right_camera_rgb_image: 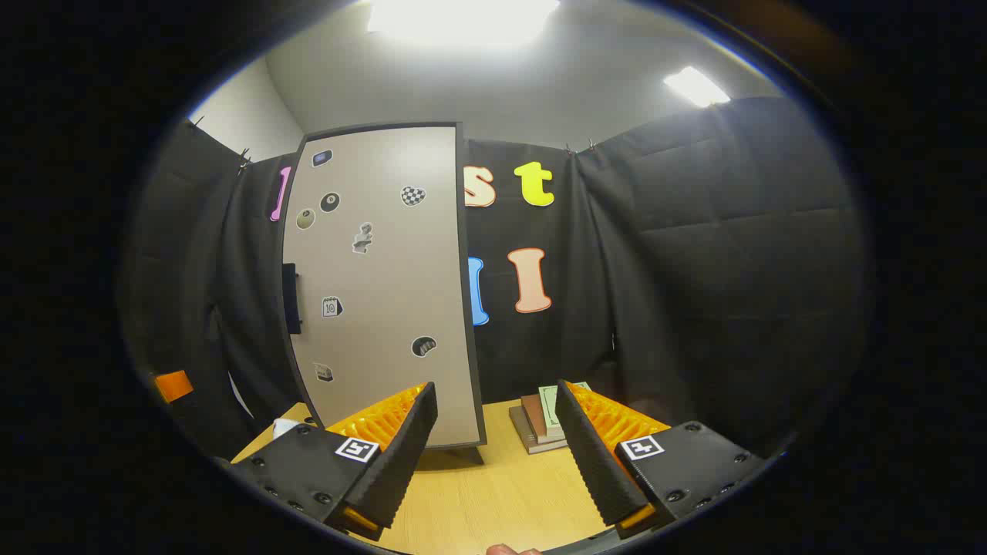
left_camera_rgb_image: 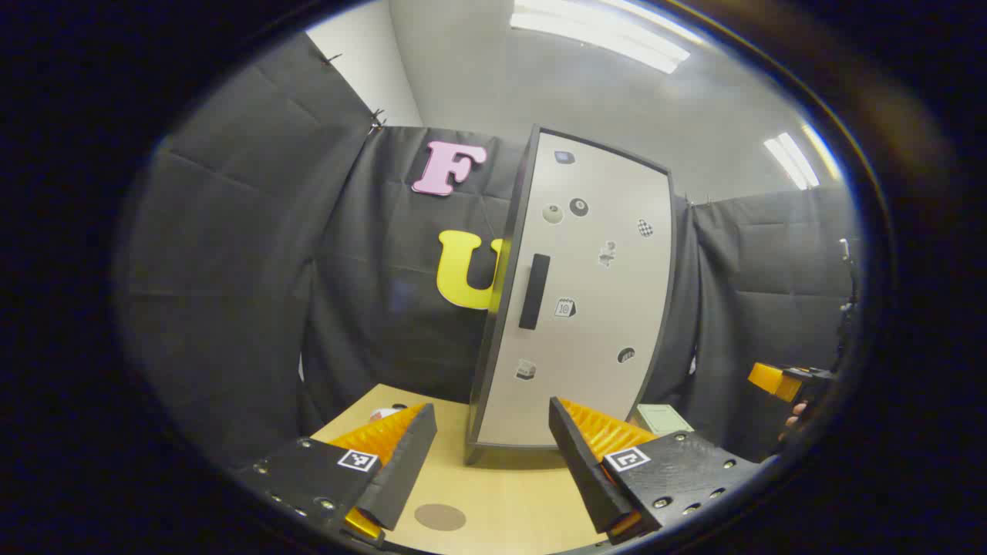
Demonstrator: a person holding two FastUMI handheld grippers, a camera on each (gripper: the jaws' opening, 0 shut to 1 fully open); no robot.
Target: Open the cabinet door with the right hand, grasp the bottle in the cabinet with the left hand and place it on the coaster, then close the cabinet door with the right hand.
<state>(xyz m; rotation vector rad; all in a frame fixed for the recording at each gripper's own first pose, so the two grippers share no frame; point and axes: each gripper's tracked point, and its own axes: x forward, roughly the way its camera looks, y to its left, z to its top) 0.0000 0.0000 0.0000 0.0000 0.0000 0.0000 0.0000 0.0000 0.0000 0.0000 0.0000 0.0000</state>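
A stack of books (right_camera_rgb_image: 540,420) lies on the table (right_camera_rgb_image: 493,493) at 1 o'clock of the right gripper (right_camera_rgb_image: 493,455), beside the cabinet (right_camera_rgb_image: 385,285). Its door (left_camera_rgb_image: 578,293) is shut, handle (left_camera_rgb_image: 533,291) at 12 of the left gripper (left_camera_rgb_image: 487,462), hiding the bottle. The coaster (left_camera_rgb_image: 439,516) lies at 6. Both grippers gape wide, empty. A white thing (left_camera_rgb_image: 383,414) at 10 is half hidden.

Both tongs (left_camera_rgb_image: 492,455) (right_camera_rgb_image: 493,455) agape, empty
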